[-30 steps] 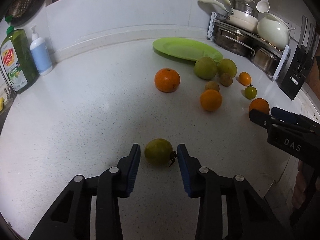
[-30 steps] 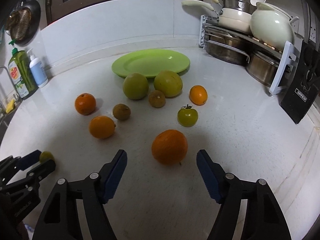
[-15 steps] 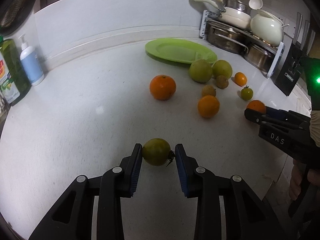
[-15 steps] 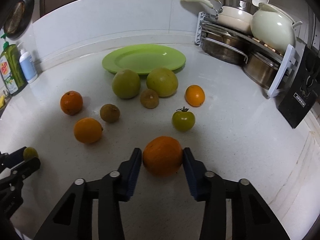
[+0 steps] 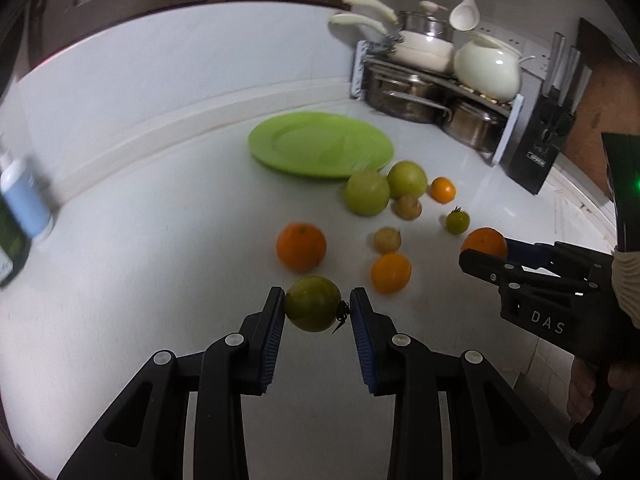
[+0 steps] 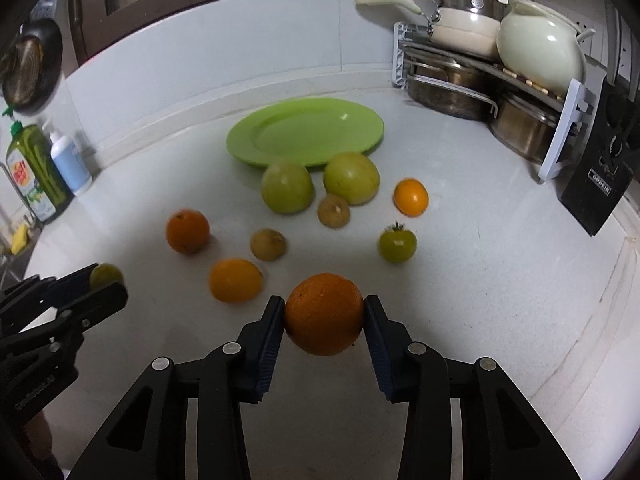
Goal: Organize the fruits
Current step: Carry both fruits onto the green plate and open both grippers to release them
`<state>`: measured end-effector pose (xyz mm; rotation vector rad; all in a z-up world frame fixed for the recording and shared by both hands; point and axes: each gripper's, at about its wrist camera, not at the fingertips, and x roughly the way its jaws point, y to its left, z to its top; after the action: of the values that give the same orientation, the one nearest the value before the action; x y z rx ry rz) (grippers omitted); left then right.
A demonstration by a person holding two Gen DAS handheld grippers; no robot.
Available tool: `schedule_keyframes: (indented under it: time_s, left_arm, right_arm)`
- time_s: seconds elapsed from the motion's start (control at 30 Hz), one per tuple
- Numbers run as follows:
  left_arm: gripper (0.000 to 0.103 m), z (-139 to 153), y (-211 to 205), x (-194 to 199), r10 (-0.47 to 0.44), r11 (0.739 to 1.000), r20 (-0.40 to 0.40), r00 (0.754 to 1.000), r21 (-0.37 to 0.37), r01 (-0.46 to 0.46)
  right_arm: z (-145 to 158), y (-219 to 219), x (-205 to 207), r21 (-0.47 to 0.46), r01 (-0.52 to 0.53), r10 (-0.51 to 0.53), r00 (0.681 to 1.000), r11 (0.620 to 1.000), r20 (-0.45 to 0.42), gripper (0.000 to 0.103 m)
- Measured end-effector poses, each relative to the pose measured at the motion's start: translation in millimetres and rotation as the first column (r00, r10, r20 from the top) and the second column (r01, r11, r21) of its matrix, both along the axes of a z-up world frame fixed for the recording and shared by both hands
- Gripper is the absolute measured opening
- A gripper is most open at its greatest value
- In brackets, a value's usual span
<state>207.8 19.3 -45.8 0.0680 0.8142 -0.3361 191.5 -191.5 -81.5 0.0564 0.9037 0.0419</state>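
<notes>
My left gripper [image 5: 317, 312] is shut on a green tomato [image 5: 313, 303] and holds it above the white counter. My right gripper [image 6: 324, 316] is shut on an orange [image 6: 324, 314], also lifted off the counter. Each gripper shows in the other's view, the right [image 5: 486, 254] and the left [image 6: 105, 284]. A green plate [image 6: 305, 131] lies empty at the back. Between it and the grippers lie two big green fruits [image 6: 287, 187], two brown ones [image 6: 267, 244], several oranges [image 6: 235, 280] and a small green tomato [image 6: 397, 243].
A rack of steel pots with a white pot [image 6: 540, 50] stands at the back right, a black knife block [image 6: 598, 184] beside it. A dish soap bottle [image 6: 34, 172] and a pump bottle [image 6: 70, 162] stand at the left by the sink edge.
Both grippers closed on their fruit, the left on the green tomato and the right on the orange, then lifted them off the counter and moved forward toward the plate.
</notes>
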Motion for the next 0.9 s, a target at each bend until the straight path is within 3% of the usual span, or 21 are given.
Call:
schedule_keyframes:
  time_s: [0.3,0.63,0.9]
  left_arm:
    - [0.033,24.2,-4.5,31.3,-0.093,0.995,0.077,0.993,-0.015,0.094]
    - [0.033,44.4,-41.0,71.5,-0.115,0.993,0.14,0.984,-0.001,0.116]
    - [0.033,43.5,-61.7,115.7,-0.132,0.991,0.091,0.987,0.007,0.132]
  right_arm:
    - [24.7,1.4,26.4,0.084,0.027,-0.031,0.998,0.996,0.05,0.041]
    - [53.5,-8.2,83.5,0.069,-0.061,0.052,0.991,0.996,0.124,0.041]
    - [57.5,-16.8,143.7,0.045,-0.118,0.113,0.989,0.992,0.098,0.041]
